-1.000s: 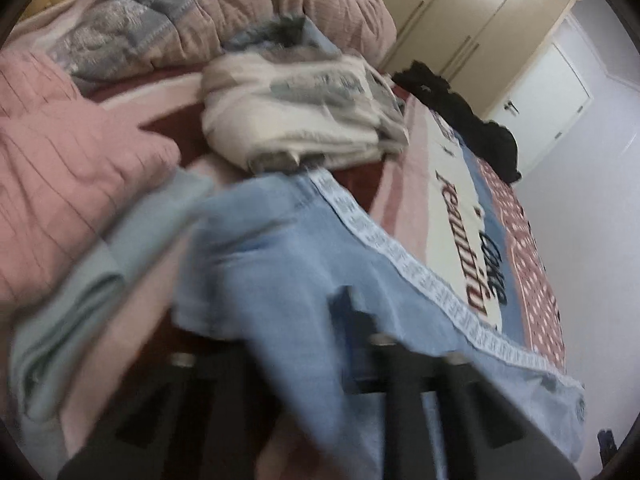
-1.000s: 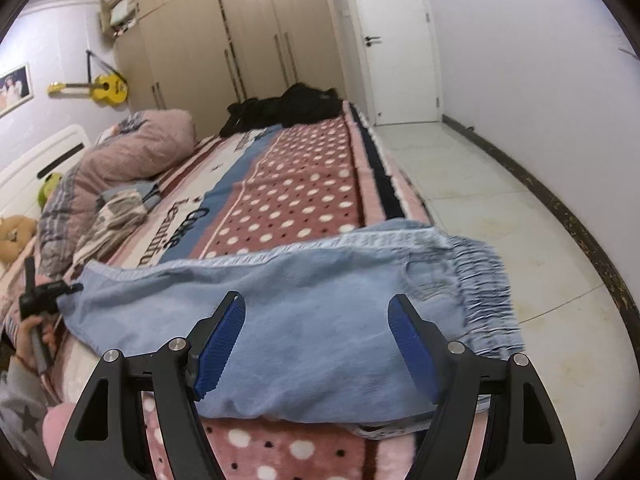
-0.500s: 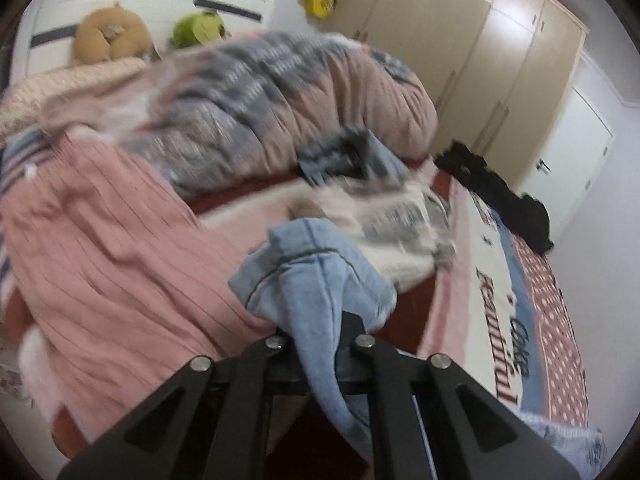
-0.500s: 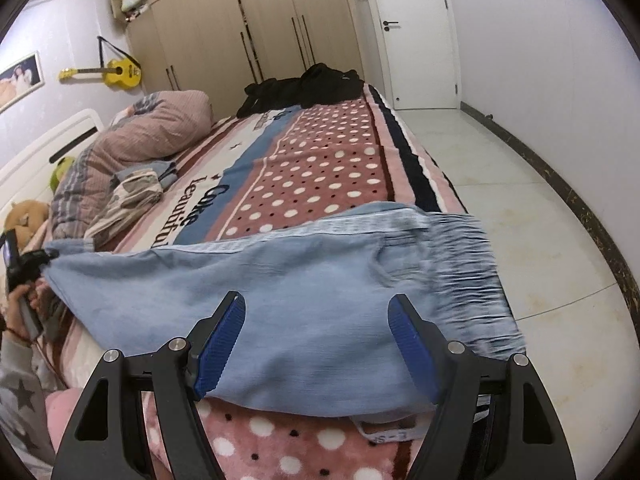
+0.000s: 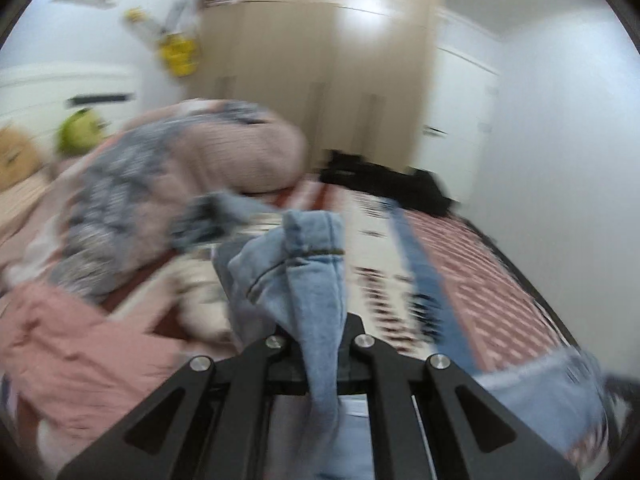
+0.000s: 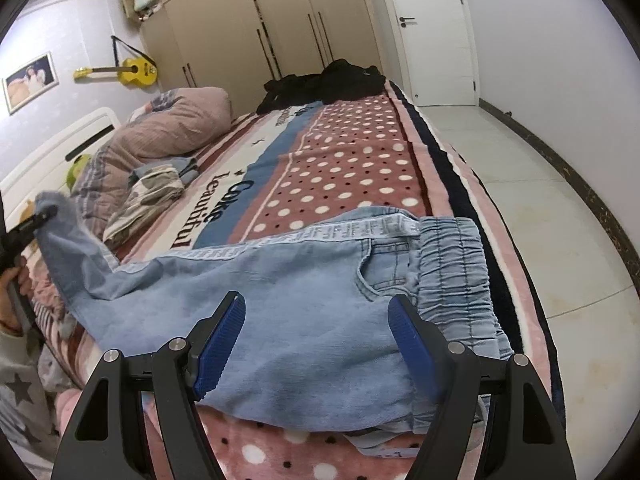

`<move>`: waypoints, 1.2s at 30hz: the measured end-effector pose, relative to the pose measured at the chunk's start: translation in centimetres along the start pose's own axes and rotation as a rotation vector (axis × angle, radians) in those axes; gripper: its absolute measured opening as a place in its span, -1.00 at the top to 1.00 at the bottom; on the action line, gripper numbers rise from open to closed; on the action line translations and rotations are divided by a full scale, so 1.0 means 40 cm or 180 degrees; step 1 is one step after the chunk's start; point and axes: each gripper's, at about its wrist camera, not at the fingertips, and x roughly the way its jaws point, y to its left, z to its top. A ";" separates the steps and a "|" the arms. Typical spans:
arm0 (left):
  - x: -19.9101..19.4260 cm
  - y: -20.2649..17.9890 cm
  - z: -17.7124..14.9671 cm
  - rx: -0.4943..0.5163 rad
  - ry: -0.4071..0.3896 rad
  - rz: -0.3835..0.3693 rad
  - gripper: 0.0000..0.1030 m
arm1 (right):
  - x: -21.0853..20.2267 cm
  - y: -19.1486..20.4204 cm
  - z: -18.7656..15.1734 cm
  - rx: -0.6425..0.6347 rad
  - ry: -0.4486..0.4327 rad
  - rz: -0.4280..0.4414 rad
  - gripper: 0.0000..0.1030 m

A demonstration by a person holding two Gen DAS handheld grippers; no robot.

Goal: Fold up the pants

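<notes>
Bedroom walls and tall beige wardrobe doors (image 6: 256,28) close in the far side, and a wide bed (image 6: 352,168) under a dotted pink blanket fills most of both views. Motion blur smears nearly everything in the left wrist view: the rumpled duvet (image 5: 224,152), the dark heap of clothes (image 5: 384,184) and the soft toys by the headboard are only rough shapes. Light blue pants (image 6: 280,304) lie across the near part of the bed, elastic waistband toward the bed's floor-side edge, one side hidden beneath the right gripper (image 6: 318,338). Its blue-padded fingers (image 6: 222,340) stand apart above the cloth, pressing on nothing. At the far left of that view the left gripper (image 6: 38,220) is cut off by the frame; its own camera shows its fingers clamped together on the hem of a pant leg (image 5: 304,264), raised off the blanket, the fingertips buried in denim. Bare tiled floor (image 6: 540,208) runs open beside the bed to a white door (image 6: 432,32).
</notes>
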 end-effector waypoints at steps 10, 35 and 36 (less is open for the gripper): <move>0.156 -0.387 -0.228 0.0957 0.0937 -0.0980 0.92 | 0.001 0.013 -0.013 0.0024 0.0029 0.0080 -0.37; 0.022 -0.012 -0.315 0.0148 0.1120 -0.0700 -0.29 | 0.427 0.370 0.056 -0.0253 0.1155 0.1381 -0.55; 0.022 -0.010 -0.323 0.0165 0.1143 -0.0725 -0.29 | 0.447 0.383 0.055 -0.0295 0.1177 0.1324 -0.55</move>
